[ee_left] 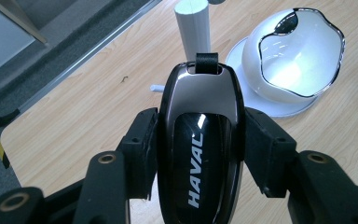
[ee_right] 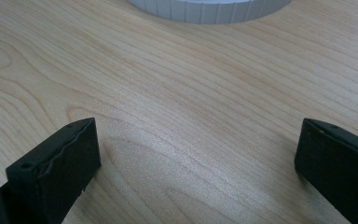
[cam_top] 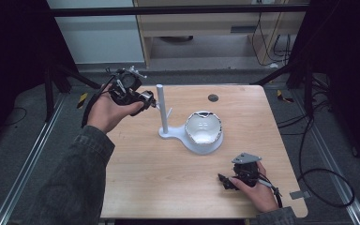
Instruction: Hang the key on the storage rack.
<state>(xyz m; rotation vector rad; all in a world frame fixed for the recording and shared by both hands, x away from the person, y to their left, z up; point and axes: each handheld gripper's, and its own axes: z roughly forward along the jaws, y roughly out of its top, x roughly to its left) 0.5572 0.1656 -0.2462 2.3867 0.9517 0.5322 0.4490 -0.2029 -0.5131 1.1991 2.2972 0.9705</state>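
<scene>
My left gripper (ee_left: 198, 140) is clamped on a car key fob (ee_left: 199, 140): both black pads (ee_left: 142, 149) press its long sides, and the dark glossy face with the word HAVAL faces up between them. The fob's silver top end, with a short black strap loop (ee_left: 206, 62), sticks out past the pads toward a white post (ee_left: 193, 25). In the high view my left hand (cam_top: 108, 111) holds this gripper (cam_top: 151, 101) in the air above the far left part of the tabletop, the fob's end just beside the post (cam_top: 161, 108), which has small pegs on its side; I cannot tell if they touch.

My right gripper (ee_right: 196, 158) is released: its two pads (ee_right: 60, 163) stand wide apart with bare wood between them, low over the tabletop. In the high view my right hand (cam_top: 258, 185) keeps it (cam_top: 226, 182) near the near right corner.

The post rises from a white stand (cam_top: 171, 134) near the middle of the tabletop, and a white bowl with a wavy silver rim (cam_top: 202, 127) sits on the stand's round base.

The tabletop (cam_top: 159, 183) is pale wood with a small dark round plug (cam_top: 213, 98) near its far edge. Around it are grey carpet, black frame bars, loose cables at the right, and pale cabinets beyond.
</scene>
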